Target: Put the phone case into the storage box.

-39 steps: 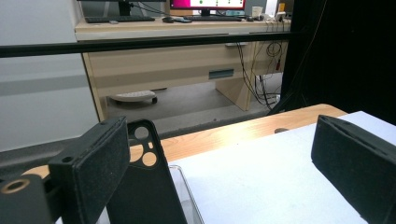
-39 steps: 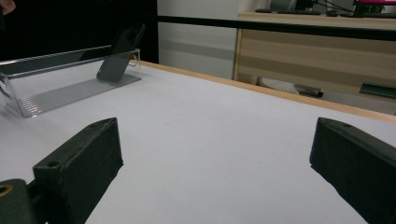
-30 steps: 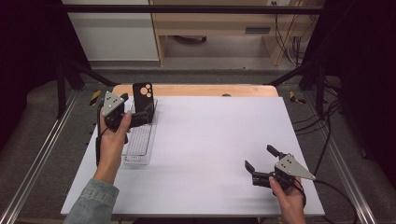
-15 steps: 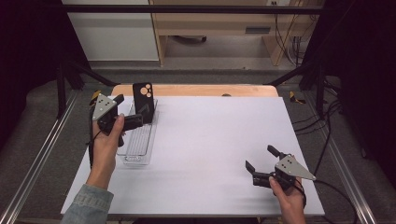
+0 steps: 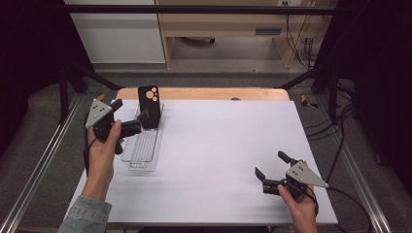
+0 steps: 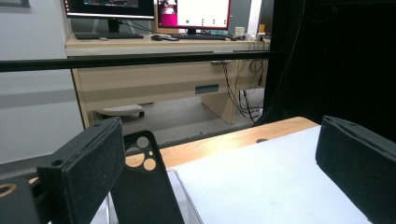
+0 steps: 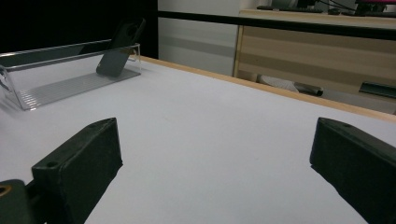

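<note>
Just ahead of the left tongs, at the far left of the counter: a black phone case stands tilted in the far end of a clear plastic tray, leaning against the tray's far wall. Camera cut-outs of the case are at its top.

Left tongs: released, jaws spread wide, nothing between them. In the left gripper view the case sits just behind the tongs' left jaw, partly hidden by it; contact between jaw and case cannot be told. The tongs are held above the tray's left rim, by the left hand.

Right tongs: released, jaws wide apart, grasping nothing. They sit low over the near right part of the counter, held by the right hand, well apart from tray and case. In the right gripper view the tray and the case lie far off beyond the tongs' left jaw, bare white counter between the jaws.

Rest of tray: nothing in it apart from the case.
</note>
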{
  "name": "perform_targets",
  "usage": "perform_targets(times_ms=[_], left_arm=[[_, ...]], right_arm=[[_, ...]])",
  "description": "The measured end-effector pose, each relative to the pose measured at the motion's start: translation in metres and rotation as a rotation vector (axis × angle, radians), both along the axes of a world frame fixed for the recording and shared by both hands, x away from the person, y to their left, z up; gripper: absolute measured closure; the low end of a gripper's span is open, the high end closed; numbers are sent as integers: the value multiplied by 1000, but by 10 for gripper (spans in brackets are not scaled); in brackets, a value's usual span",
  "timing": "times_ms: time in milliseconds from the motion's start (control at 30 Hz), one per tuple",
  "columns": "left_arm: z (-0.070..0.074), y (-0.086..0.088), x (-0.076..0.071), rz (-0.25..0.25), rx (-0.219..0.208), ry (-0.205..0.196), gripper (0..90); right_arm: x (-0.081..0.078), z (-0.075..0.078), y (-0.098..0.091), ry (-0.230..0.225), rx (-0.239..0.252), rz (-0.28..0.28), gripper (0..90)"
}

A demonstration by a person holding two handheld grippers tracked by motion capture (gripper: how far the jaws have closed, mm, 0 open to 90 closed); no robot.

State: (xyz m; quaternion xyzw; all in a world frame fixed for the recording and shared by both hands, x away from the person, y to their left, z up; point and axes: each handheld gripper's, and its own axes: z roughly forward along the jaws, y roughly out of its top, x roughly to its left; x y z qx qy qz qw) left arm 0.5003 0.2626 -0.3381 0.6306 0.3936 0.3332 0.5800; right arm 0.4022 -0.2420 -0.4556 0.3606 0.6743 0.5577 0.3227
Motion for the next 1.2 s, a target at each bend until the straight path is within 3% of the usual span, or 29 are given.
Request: perform_targets(times_ms=[333, 733, 1200], left_arm=[[2, 5, -7, -21, -10, 3, 12], [18, 10, -28, -42, -15, -55, 11], [9, 30, -53, -28, -9, -92, 10]], right_arm=[[0, -1, 0, 0, 3, 3, 24], [-2, 1, 0, -9, 6, 20, 23], [-1, -1, 1, 6, 13, 39, 25]])
